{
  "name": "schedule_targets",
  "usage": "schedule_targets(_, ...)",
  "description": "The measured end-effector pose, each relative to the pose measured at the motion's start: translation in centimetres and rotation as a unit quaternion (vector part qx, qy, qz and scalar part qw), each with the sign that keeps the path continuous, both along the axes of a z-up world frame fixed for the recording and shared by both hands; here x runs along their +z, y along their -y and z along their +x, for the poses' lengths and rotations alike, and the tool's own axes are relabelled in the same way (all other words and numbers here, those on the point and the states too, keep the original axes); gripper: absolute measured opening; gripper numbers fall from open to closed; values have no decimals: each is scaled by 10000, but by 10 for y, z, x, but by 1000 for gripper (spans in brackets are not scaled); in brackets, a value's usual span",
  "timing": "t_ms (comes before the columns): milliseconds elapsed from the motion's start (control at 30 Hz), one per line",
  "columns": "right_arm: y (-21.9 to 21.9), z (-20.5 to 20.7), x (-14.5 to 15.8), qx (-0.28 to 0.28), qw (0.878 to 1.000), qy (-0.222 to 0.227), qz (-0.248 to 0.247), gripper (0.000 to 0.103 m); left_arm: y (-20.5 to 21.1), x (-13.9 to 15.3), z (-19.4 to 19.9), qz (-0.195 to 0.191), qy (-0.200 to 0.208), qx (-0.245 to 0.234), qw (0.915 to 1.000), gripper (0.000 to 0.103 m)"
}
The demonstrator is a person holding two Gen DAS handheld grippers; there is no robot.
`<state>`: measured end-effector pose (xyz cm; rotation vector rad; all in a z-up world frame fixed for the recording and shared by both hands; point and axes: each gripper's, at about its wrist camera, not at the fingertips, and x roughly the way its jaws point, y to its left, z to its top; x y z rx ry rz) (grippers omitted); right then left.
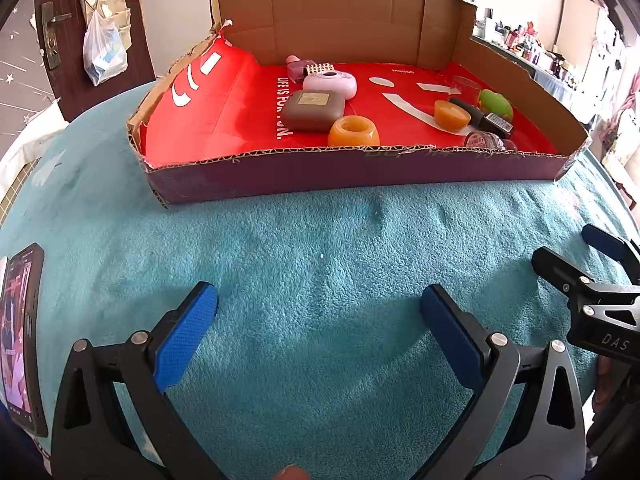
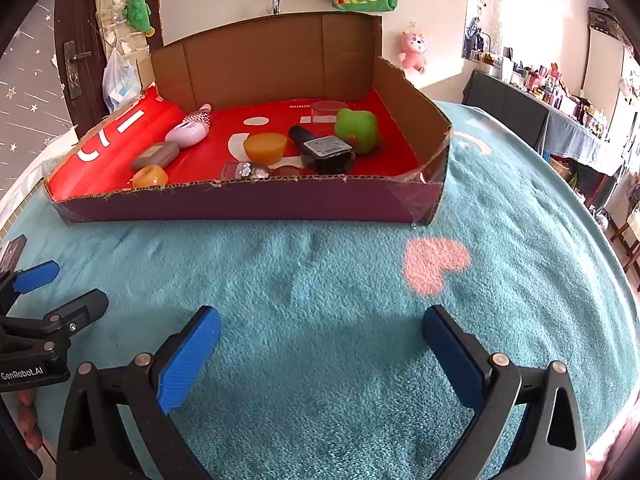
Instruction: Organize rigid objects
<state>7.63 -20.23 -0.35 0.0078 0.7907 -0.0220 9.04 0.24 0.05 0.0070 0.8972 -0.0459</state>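
We hold both tools low over the teal fleece blanket (image 2: 320, 280), near its front edge. Our left gripper (image 1: 319, 304) has its blue-padded jaws spread wide with nothing between them, and our right gripper (image 2: 321, 326) is spread the same way, also empty.

Ahead of both sits the shallow cardboard tray with a red liner (image 1: 360, 164), its tall flap at the back edge. Towards the tray's left side lie the brown rounded-square case (image 1: 314, 110), the pale pink oval case (image 1: 330, 84) just behind it, and the orange translucent ring-shaped cup (image 1: 354, 132) at the front wall. Towards the right side we see the orange round bowl (image 2: 265, 147), the black rectangular bottle lying on its side (image 2: 326, 152) and the green rubbery toy (image 2: 357, 128) close to the right wall. A small clear jar with a patterned label (image 2: 242, 170) rests against the front wall.

A pink heart (image 2: 434, 264) marks the blanket before the tray's right corner. A phone (image 1: 22, 336) lies at the blanket's left edge.
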Motion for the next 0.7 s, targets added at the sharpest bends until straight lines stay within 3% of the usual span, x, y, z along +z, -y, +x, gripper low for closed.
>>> schedule_targets(700,-3,1,-1,-34,9999,-4,-95,103,0,-1,0,12,15,-11,10000,103)
